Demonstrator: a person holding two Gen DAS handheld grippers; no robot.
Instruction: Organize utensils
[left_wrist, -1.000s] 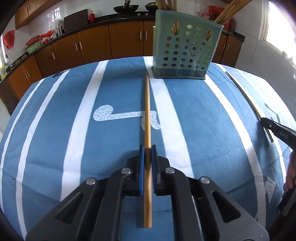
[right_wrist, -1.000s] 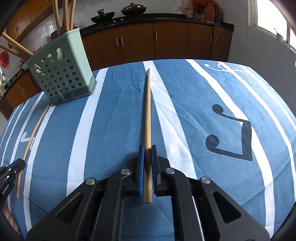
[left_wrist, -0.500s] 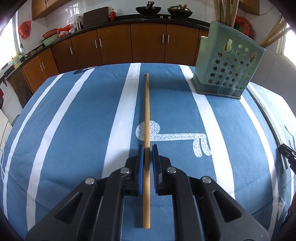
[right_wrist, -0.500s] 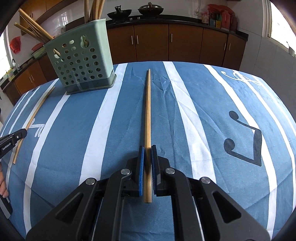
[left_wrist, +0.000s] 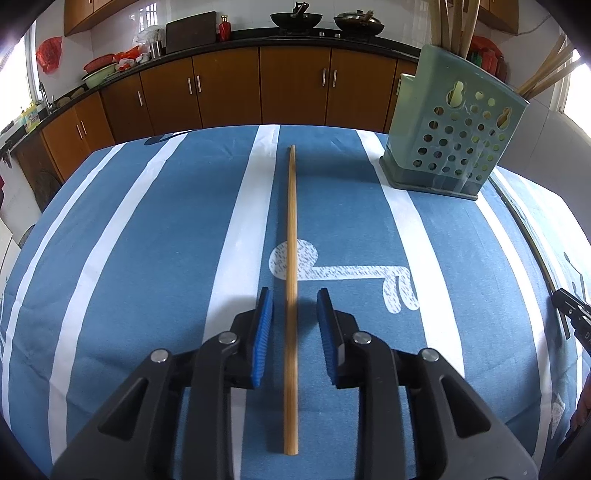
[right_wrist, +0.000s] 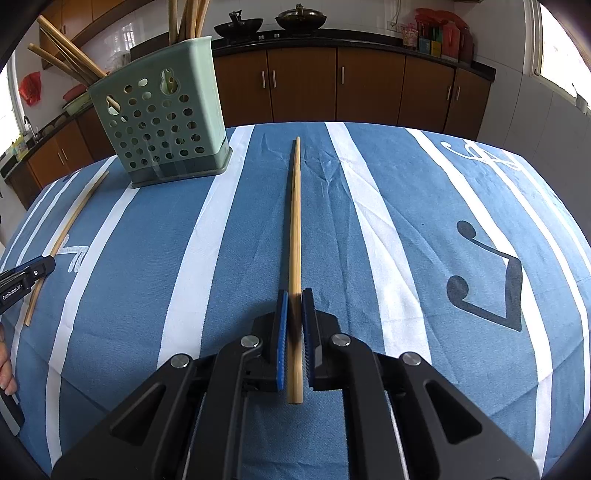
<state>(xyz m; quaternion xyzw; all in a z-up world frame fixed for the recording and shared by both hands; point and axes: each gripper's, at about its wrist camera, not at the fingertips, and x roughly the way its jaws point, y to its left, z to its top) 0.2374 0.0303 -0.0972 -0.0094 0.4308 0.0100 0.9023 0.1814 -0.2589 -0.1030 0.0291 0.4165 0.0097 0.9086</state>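
Note:
A wooden chopstick (left_wrist: 291, 229) lies lengthwise on the blue striped tablecloth (left_wrist: 155, 258). My left gripper (left_wrist: 294, 295) straddles its near part; the jaws are opening and the blue pads (left_wrist: 264, 325) stand clear of the stick on both sides. My right gripper (right_wrist: 294, 291) is shut on a second chopstick (right_wrist: 294, 221), which points away over the cloth. The green perforated utensil holder (left_wrist: 454, 136) stands at the far right of the left wrist view and holds several chopsticks. In the right wrist view the holder (right_wrist: 162, 122) is at the far left, beside the left gripper's chopstick (right_wrist: 66, 236).
Brown kitchen cabinets (left_wrist: 229, 85) and a counter with woks run behind the table. The right gripper's tip (left_wrist: 572, 314) shows at the right edge of the left wrist view. A hand (right_wrist: 4, 369) shows at the left edge of the right wrist view.
The left gripper's jaws have parted and let go of its chopstick, which now rests on the cloth. The left view swung, putting the holder to the right. The right gripper stays shut.

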